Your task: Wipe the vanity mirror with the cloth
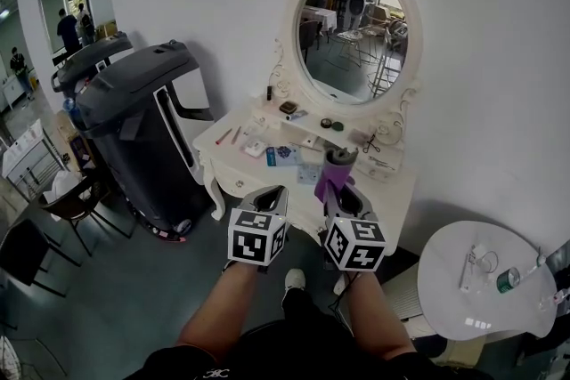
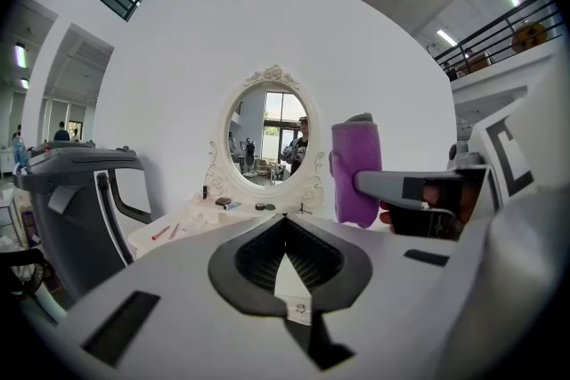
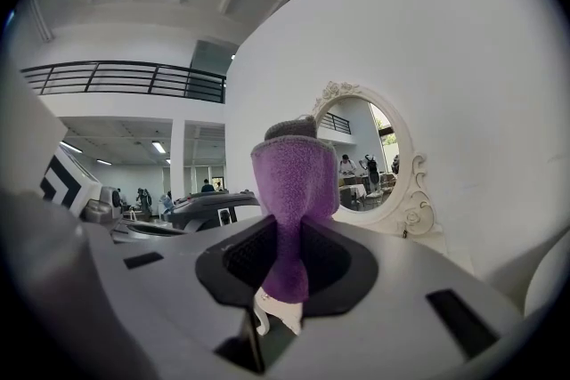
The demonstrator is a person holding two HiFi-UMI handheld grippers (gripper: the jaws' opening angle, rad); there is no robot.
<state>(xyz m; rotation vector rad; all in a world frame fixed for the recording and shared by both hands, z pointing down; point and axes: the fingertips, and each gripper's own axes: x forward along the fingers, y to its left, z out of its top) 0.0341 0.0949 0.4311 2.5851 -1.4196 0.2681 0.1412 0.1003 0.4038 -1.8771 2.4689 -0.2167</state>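
The oval vanity mirror (image 1: 352, 36) in its white carved frame stands on a white dressing table (image 1: 233, 176) against the wall. My right gripper (image 1: 341, 194) is shut on a purple cloth (image 1: 333, 171), held upright in front of the table's edge and well below the glass. In the right gripper view the cloth (image 3: 294, 182) rises out of the gripper (image 3: 287, 227), with the mirror (image 3: 370, 156) behind it to the right. My left gripper (image 1: 270, 199) is beside it, shut and holding nothing. The left gripper view shows that gripper (image 2: 285, 222), the mirror (image 2: 267, 133) ahead and the cloth (image 2: 356, 173) at right.
Small cosmetics and pens lie scattered on the table top (image 1: 283, 154). A large dark grey machine (image 1: 142, 129) stands close to the table's left side. A round white side table (image 1: 485, 280) with small items is at the lower right. Dark chairs (image 1: 62, 205) stand at the left.
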